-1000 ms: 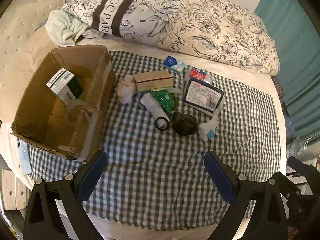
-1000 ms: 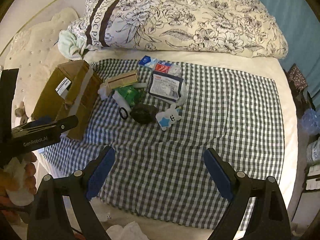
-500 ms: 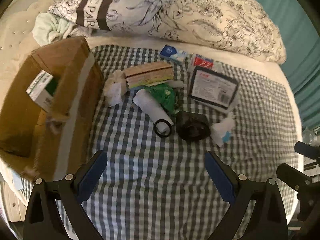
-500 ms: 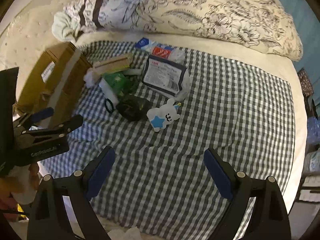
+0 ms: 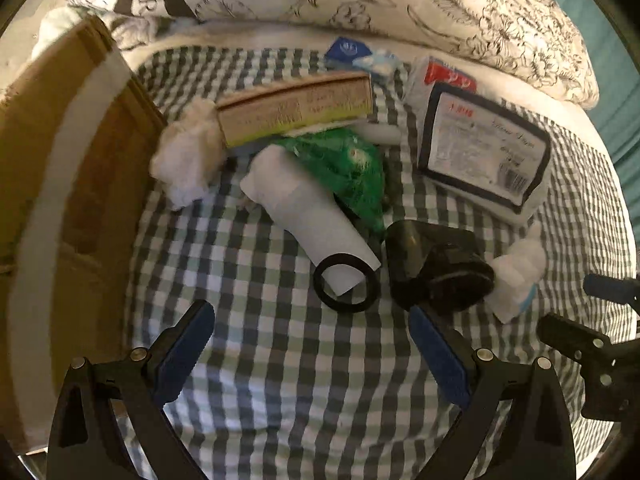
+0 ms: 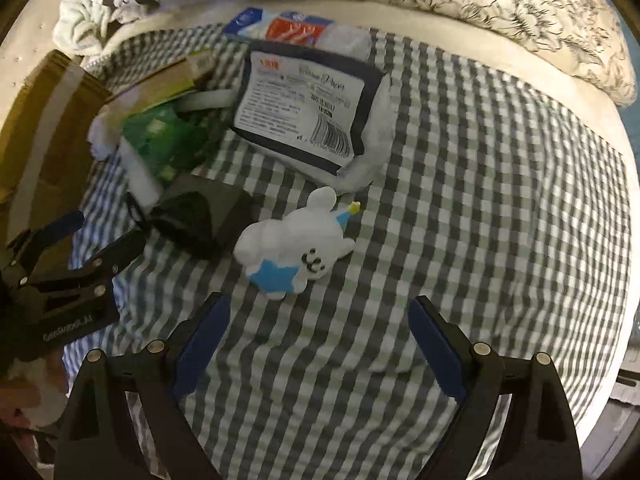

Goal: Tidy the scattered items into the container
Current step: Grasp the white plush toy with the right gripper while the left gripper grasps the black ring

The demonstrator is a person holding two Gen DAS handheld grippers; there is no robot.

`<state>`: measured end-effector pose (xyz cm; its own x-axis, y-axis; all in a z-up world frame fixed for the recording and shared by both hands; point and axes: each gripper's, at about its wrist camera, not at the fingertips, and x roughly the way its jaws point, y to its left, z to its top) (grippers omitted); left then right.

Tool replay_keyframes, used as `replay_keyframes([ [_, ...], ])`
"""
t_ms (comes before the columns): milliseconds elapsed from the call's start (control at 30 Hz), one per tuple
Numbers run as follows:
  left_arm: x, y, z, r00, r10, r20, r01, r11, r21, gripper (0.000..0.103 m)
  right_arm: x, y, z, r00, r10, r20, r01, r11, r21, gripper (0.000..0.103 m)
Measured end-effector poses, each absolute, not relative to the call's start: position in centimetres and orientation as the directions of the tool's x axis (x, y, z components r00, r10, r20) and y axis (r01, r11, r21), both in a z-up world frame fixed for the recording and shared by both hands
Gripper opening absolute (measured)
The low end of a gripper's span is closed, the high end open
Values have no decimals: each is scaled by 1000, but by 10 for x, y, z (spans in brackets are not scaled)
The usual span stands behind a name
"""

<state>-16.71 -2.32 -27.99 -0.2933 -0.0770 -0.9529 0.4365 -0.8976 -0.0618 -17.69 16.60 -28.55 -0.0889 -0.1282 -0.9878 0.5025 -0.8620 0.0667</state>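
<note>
Evidently both grippers, left gripper [image 5: 310,336] and right gripper [image 6: 318,338], hang empty with fingers apart above scattered items [image 5: 320,184] on the bed, readying pickups; cardboard box [image 5: 60,184] waits left

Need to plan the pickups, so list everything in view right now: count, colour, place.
Box: one, brown cardboard, left edge.
Carton: one, tan, beside the box.
Tissue wad: one, white, by carton.
Green packet: one, centre pile.
Tube: one, white, over packet.
Ring: one, black, at tube's end.
Black pouch: one, beside ring.
Toy: one, white, blue star.
Tissue pack: one, white, dark border.
Cloth: one, checked, underneath.
Quilt: one, floral, behind.
Left gripper: open.
Right gripper: open.
</note>
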Motion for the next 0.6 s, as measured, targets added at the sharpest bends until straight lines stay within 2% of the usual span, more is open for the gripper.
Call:
replay_keyframes([
  [267, -176, -25, -300, -278, -65, -958, 447, -892, -69, 100, -191, 148, -311, -56, -85, -995, 561, -827, 39, 91],
  [367, -174, -28, -301, -297, -52, -953, 448, -889, -91, 97, -192, 143, -319, -51, -63, -997, 581, -814, 22, 91],
  [467, -170, -29, -300, -318, -22, -948, 439, -890, -126, 84, -194, 140, -325, -47, -46, -998, 593, -805, 9, 90],
  [500, -169, -30, -298, -326, -11, -945, 435, -890, -139, 75, -195, 140, -327, -46, -40, -998, 593, -805, 5, 90],
  [533, -167, -31, -297, -334, -2, -943, 431, -889, -151, 67, -196, 141, -328, -41, -38, -998, 592, -806, 7, 87],
  [567, -165, -31, -295, -343, 9, -939, 428, -889, -165, 63, -196, 142, -327, -32, -48, -998, 589, -808, 20, 78],
  [600, -163, -32, -294, -349, 23, -937, 425, -887, -180, 55, -196, 143, -326, -20, -68, -998, 586, -809, 43, 74],
])
